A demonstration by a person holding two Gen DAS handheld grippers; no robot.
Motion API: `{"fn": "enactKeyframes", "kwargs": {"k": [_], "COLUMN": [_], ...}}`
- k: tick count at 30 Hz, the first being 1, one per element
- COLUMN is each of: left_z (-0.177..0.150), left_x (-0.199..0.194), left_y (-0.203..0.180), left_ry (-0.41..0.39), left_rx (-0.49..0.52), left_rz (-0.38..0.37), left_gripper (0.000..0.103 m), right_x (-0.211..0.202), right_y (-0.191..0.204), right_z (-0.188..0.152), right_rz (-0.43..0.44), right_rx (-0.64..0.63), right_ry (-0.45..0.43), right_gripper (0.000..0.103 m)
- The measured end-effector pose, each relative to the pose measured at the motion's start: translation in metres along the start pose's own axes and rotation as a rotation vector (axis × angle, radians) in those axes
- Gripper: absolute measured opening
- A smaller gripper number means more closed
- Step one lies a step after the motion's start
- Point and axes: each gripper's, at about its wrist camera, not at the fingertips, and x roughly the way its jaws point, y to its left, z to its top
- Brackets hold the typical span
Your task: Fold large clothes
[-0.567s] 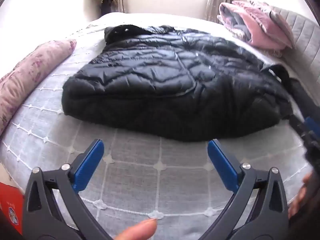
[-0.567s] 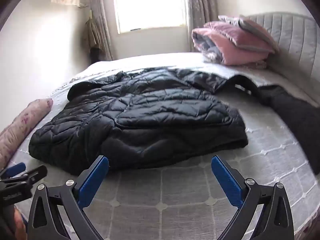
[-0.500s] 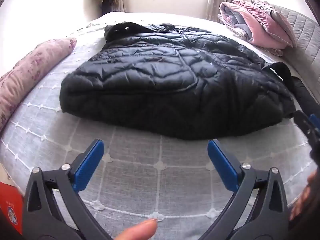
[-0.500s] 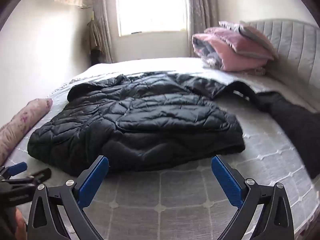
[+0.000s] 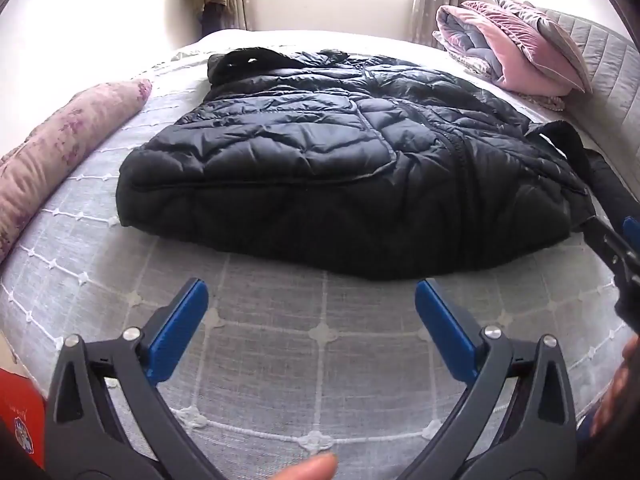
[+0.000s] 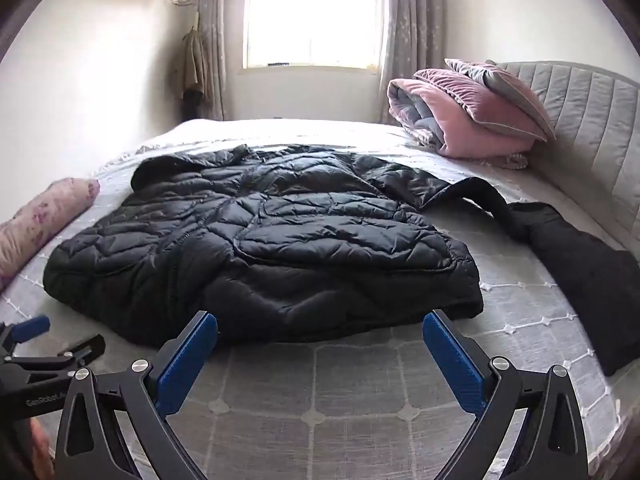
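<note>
Black and quilted, the puffer jacket [image 5: 340, 168] lies spread on the bed [image 5: 320, 360], straight ahead of both grippers, with its long axis running away from them: hem edge nearest, hood [image 5: 248, 60] farthest, toward the window [image 6: 312, 16]. Left gripper [image 5: 312, 312] hovers over bare bedspread just short of the hem, jaws spread as wide as they go, nothing between them. Right gripper [image 6: 320, 344] stands the same way, wide open and empty, its blue tips almost level with the hem's front edge, so it looks the nearer of the two to the cloth. Each gripper faces its own half of the hem, the left toward the corner by the long pink bolster [image 5: 60, 148], the right toward the corner beside a second dark garment [image 6: 580, 272]. My guess is that the coming move takes the hem at both corners and carries it up toward the hood.

One sleeve [image 6: 440, 188] trails off toward that dark garment, and I cannot tell whether they touch or overlap. The other sleeve is not clearly visible; it may be tucked under. The jacket's underside is hidden. Fisheye bending makes the far end hard to judge, and the window glare washes out the bed's far edge. Pink folded quilts [image 6: 460, 120] sit by the headboard [image 6: 580, 120], well apart from the jacket
</note>
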Motion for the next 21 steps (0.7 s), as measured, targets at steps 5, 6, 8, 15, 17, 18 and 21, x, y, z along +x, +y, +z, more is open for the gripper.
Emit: {"fn": "enactKeyframes", "kwargs": {"k": [5,6,8,15,17,18,21], "left_z": [0.002,0.003,0.004,0.008,0.01,0.001,0.0], "left_x": [0.003,0.003,0.004,0.008,0.007,-0.009,-0.013], "left_y": [0.0,0.0,-0.001,-0.004,-0.005,0.001,0.0], "left_ry": [-0.007,-0.009,-0.014,-0.027,-0.043,-0.052,-0.069], "left_rx": [0.003,0.001,0.001,-0.001,-0.007,-0.013,-0.007], "left_rz": [0.005,0.002,-0.004,-0.025,-0.035,-0.035,-0.033], "left_gripper": [0.103,0.103,0.103,0.103,0.103,0.103,0.103], "right_x": [-0.001,-0.002,-0.002,-0.003,-0.002,-0.002,-0.003], "right_y": [0.003,0.004,0.004,0.001,0.001,0.001,0.002], "right_z": [0.001,0.001,0.001,0.002,0.002,0.002,0.002], "right_rz": [-0.021,-0.026,-0.037,-0.039,-0.041,-0.041,-0.044], "right_rx": [-0.026,-0.03,-0.035,-0.031,-0.031,-0.032,-0.036], "right_ry": [-0.004,-0.007,-0.008,-0.009,-0.007,-0.008,-0.019], "right_gripper": [0.103,0.103,0.103,0.103,0.103,0.103,0.103]}}
